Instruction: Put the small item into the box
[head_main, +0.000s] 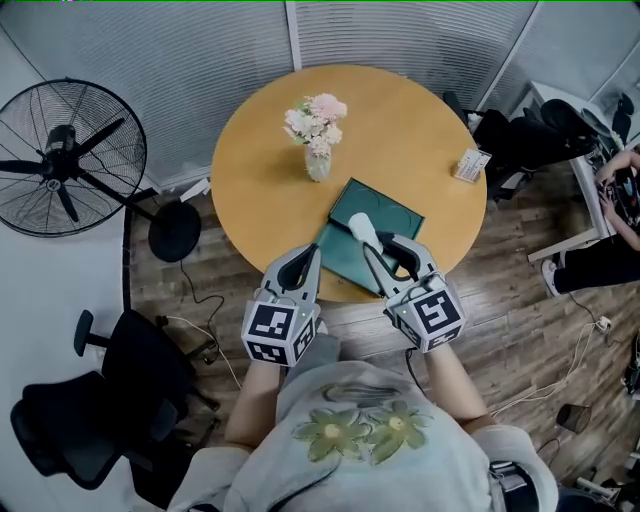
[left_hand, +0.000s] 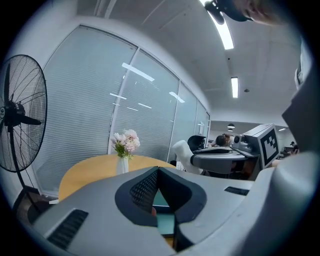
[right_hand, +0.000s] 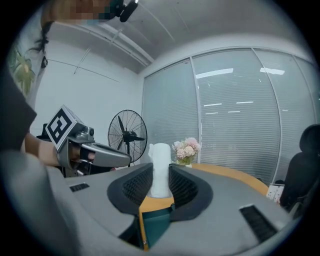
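The right gripper (head_main: 388, 247) has the small white item (head_main: 361, 227) pinched between its pads. The item stands tall out of the jaws, and that looks like a grip chosen so the free end can go down first. It sits over the near part of the green box (head_main: 395, 214), which lies at the near edge of the tabletop (head_main: 400, 120), right in front of the person, so the reach is short.

The left gripper (head_main: 312, 252) is alongside, just left of the box, with its jaws pressed together on nothing. My guess is it's waiting to steady the box if needed. I can't tell whether the box is open, though an inner rim shows on its top.

The way in looks free. The vase of flowers (head_main: 318, 135) stands well back toward the middle of the tabletop (too far off to get clipped), and a small card (head_main: 472, 165) sits at the right edge. Off the tabletop, a fan (head_main: 62, 160) stands on the floor to the left, a black chair (head_main: 95, 400) nearer, and a person (head_main: 620, 195) at far right.
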